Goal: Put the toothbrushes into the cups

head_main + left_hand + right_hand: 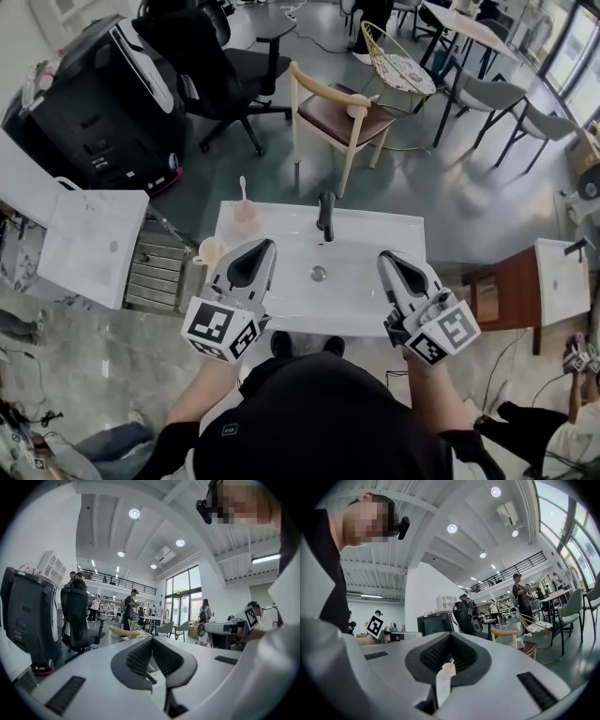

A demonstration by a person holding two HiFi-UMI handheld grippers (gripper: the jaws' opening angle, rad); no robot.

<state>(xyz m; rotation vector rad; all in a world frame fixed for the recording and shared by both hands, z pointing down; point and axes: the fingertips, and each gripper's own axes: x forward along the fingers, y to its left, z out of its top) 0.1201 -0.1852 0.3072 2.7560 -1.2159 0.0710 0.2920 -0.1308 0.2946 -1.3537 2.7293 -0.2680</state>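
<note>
A white washbasin (384, 228) with a black tap (325, 216) lies below me. At its back left corner a pink cup (246, 219) holds a toothbrush (242, 186) upright. A beige cup (210, 251) sits at the basin's left edge. My left gripper (265, 245) hovers over the basin's left part, shut, and its own view shows nothing in the left gripper (151, 638). My right gripper (384, 256) hovers over the basin's right part. In the right gripper view, the right gripper (451, 635) is shut on a pale toothbrush handle (442, 682) that sticks up between the jaws.
Beyond the basin stand a wooden chair (335, 111), a black office chair (230, 64) and a big black machine (94, 108). A white cabinet (89, 246) and a metal grille (155, 269) are at the left, a brown side table (497, 292) at the right.
</note>
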